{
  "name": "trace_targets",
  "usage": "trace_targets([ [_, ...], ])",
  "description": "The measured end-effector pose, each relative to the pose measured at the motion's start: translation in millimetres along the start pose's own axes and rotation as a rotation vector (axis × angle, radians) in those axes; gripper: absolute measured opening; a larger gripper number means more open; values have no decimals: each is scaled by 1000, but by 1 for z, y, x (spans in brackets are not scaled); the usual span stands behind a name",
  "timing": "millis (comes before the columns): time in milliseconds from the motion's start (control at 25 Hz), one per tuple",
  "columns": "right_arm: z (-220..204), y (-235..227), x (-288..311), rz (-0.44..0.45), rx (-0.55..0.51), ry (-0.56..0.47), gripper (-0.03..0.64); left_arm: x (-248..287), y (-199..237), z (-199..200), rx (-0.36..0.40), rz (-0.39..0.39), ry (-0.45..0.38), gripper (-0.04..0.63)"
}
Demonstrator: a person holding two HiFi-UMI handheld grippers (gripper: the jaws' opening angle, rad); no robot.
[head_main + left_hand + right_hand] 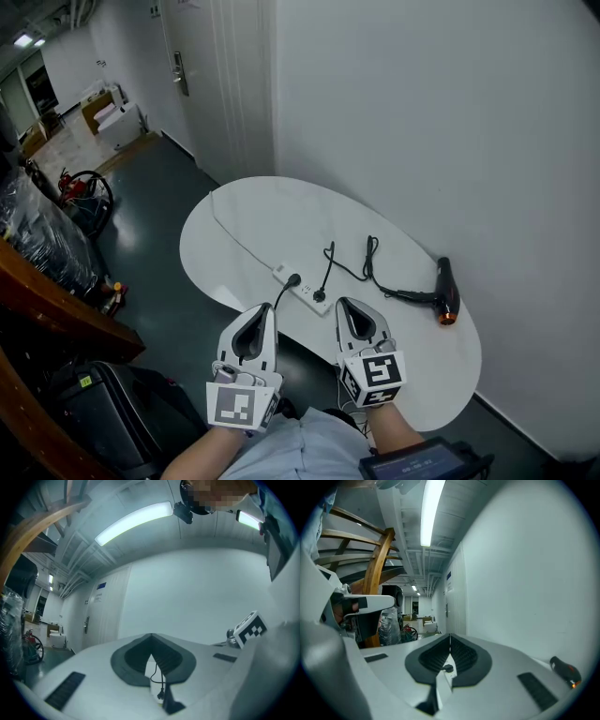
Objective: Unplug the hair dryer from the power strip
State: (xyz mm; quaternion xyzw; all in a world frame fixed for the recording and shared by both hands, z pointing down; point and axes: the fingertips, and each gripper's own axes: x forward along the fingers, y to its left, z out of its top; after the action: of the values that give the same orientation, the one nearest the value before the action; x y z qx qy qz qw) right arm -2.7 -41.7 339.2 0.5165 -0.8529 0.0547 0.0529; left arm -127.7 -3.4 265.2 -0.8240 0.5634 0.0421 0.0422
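Observation:
A black hair dryer with an orange nozzle lies at the right of the white oval table, close to the wall. Its black cord loops left to a plug in the white power strip. A second black plug sits beside it. My left gripper and right gripper hover at the table's near edge, either side of the strip, both shut and holding nothing. The right gripper view shows the dryer low right and a plug below its gripper's tips.
The strip's white lead runs across the table to the far left. A white wall stands behind the table, with a door to its left. A wooden rail and a black case stand on the dark floor at left.

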Motion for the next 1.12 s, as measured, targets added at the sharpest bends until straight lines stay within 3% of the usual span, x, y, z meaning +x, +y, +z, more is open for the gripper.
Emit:
trace_targets([
  [200, -6, -1, 4, -19, 4, 15, 2, 11, 1, -8, -51, -28, 4, -2],
  [320, -12, -5, 5, -27, 13, 23, 2, 18, -3, -18, -27, -52, 22, -3],
  [600, -22, -19, 22, -26, 39, 34, 2, 47, -8, -30, -80, -53, 41, -3],
  [840, -26, -30, 50, 1, 46, 41, 2, 81, -2, -40, -5, -80, 49, -3],
  [960, -30, -35, 62, 7, 56, 49, 2, 97, 1, -41, -2, -83, 47, -3],
  [1120, -41, -34, 72, 19, 63, 84, 2, 108, 5, -52, -105, -54, 94, -3],
])
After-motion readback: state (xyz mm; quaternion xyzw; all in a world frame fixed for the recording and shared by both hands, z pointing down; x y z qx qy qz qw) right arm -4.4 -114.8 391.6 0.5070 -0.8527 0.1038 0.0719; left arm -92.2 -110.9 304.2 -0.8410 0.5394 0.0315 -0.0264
